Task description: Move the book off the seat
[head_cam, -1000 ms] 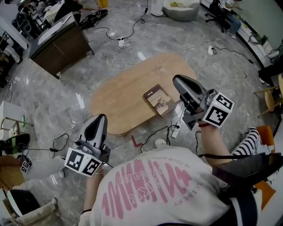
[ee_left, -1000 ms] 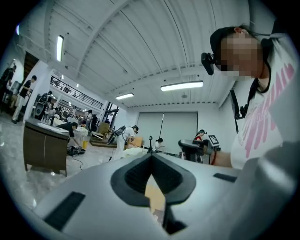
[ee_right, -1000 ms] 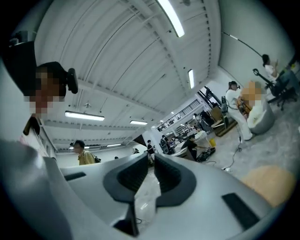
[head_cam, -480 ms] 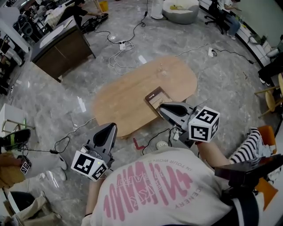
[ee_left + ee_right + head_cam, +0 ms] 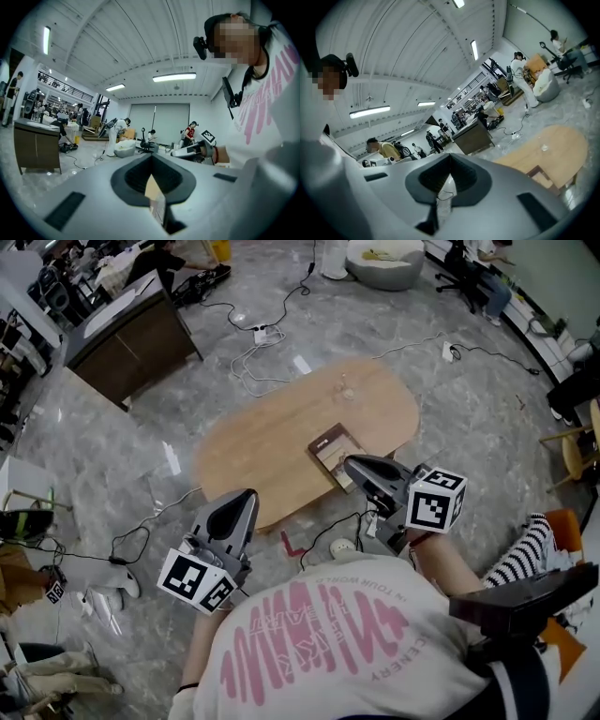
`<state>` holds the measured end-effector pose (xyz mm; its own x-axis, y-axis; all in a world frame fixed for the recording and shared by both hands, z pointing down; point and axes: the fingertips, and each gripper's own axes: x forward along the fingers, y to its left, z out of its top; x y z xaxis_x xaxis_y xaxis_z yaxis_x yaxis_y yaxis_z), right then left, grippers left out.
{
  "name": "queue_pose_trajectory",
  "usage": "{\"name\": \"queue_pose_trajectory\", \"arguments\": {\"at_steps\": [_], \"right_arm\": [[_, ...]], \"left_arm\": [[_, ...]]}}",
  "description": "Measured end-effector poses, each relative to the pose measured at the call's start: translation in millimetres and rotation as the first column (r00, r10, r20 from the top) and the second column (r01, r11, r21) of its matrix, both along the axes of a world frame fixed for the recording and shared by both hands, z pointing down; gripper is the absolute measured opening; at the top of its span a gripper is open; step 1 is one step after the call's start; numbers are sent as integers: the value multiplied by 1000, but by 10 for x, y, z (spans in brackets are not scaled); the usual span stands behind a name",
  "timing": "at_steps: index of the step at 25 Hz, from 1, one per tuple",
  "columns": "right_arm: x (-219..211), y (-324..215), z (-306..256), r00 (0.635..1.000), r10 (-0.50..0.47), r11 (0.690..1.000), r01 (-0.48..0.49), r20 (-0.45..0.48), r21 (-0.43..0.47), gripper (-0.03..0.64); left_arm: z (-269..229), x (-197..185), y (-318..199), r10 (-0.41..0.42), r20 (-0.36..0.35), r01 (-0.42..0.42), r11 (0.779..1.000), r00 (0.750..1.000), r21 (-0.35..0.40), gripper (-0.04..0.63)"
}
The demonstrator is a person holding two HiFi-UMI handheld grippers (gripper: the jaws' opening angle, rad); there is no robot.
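The book (image 5: pixel 333 450) lies flat on the oval wooden bench (image 5: pixel 267 437), close to its near edge and toward the right end. The right claw (image 5: pixel 354 466) hangs over that near edge with its tip above the book's near corner; contact cannot be made out. Its jaws have just been closing and are pressed together with nothing between them. The left claw (image 5: pixel 240 502), likewise pressed together and empty, hangs over the floor just off the bench's near left edge, well apart from the book. Open wood stretches to the book's left and far sides. Cables (image 5: pixel 323 524) trail on the floor below the near edge.
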<state>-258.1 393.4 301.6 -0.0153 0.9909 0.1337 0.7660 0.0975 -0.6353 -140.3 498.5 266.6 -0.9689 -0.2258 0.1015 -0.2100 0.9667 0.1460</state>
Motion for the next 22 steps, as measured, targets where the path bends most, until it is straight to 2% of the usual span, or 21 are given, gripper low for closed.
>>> {"name": "queue_pose_trajectory", "arguments": {"at_steps": [4,11,19,22], "right_arm": [[14,4,39,1000,-7,1000,7,22,25,12],[29,14,1,999,-38,999,38,13,15,11],[99,3,41,995,-78,996,76,63,41,11],[86,-22,28,996,-71,997,69,57,38,11]], "left_arm": [[123,77,68,-38,-26,39,999,999,28,6],[49,158,190,-112,16,112,993,994,32,6],[124,161,148,-104,0,103,994,995,47,6],[82,149,126,-102,6,101,994,995,42,6]]}}
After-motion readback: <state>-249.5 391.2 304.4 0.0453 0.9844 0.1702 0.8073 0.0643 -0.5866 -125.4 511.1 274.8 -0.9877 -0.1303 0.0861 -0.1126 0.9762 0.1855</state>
